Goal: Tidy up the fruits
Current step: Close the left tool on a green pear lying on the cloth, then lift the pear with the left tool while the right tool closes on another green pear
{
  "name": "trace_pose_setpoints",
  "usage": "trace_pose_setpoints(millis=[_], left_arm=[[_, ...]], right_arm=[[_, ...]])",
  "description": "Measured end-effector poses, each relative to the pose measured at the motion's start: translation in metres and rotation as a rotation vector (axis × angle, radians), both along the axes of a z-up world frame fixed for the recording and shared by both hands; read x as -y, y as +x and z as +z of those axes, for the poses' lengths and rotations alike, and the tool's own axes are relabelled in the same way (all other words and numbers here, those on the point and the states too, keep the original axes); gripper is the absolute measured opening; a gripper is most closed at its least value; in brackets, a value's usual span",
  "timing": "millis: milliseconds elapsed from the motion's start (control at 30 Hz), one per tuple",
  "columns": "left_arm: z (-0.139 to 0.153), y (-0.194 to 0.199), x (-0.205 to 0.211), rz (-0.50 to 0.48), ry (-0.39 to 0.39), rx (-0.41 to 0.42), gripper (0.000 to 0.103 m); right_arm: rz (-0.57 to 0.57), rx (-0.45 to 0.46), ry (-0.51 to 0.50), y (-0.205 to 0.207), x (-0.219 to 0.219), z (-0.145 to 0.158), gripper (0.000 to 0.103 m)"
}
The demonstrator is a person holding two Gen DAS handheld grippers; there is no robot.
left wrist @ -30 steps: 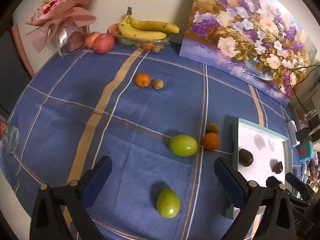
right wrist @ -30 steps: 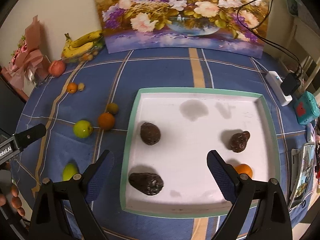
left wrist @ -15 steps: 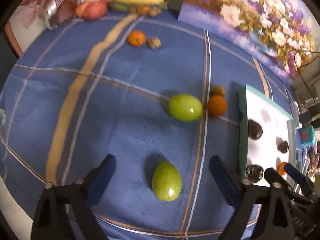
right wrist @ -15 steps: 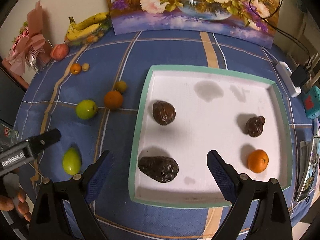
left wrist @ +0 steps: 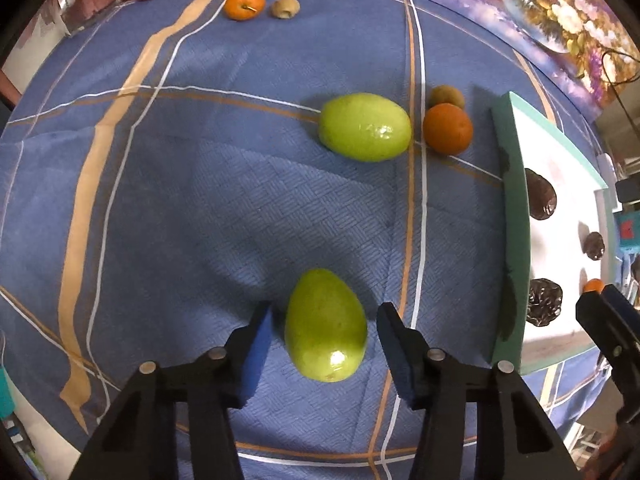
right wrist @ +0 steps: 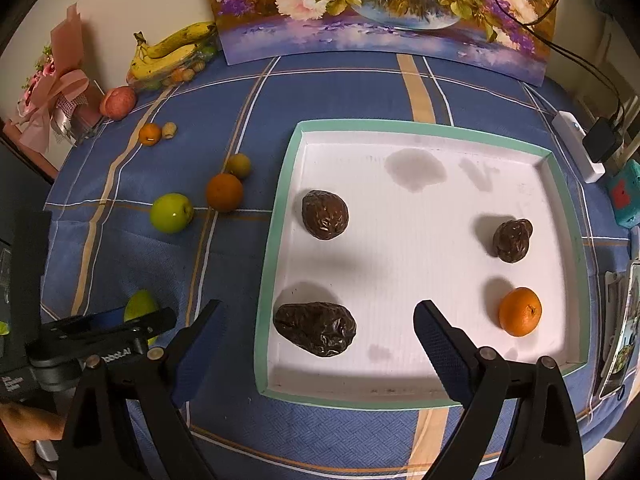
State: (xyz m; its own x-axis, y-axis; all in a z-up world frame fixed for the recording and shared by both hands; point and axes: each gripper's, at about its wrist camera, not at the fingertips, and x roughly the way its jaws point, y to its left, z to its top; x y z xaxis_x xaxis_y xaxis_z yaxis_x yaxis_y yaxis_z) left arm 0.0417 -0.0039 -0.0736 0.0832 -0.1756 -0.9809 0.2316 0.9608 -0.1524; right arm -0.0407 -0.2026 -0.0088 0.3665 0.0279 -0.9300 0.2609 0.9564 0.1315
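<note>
Left gripper point(left wrist: 325, 330) now astride green fruit point(left wrist: 325, 326) — unclamped.

— Where does the left wrist view look from?
— Low over the blue tablecloth point(left wrist: 240, 208), close, facing a green fruit point(left wrist: 325, 330) at lower centre; the tray point(left wrist: 514, 240) shows at right edge.
— And the right wrist view?
— Higher, looking down on that tray point(right wrist: 276, 240); the same green fruit point(right wrist: 138, 306) sits lower left.
</note>
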Motion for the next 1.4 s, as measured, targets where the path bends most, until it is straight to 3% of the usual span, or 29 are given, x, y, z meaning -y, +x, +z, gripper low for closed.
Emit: trace_pose_setpoints(millis=[167,500,1133,1400], left_arm=[[0.000,-0.004,0.003,-0.022,0.036,0.014,0.041],[0.005,0.006,-0.002,0.005,-0.001,0.017,0.041],[0.053,0.032,-0.036,0.187,-0.099,0.187,0.041],[0.060,0.055,-0.051,0.261,-0.129,0.233,0.041]], right_arm=[[-0.003,-0.004,0.004,0.000,0.000,-0.001,0.094],[-0.006,-0.006,0.007,0.000,0.001,-0.002,0.094],[0.016,0.051,0.052,0.014,-0.010,0.000,0.094],[0.029,0.089,0.096,0.033,-0.018,-0.001,0.085]])
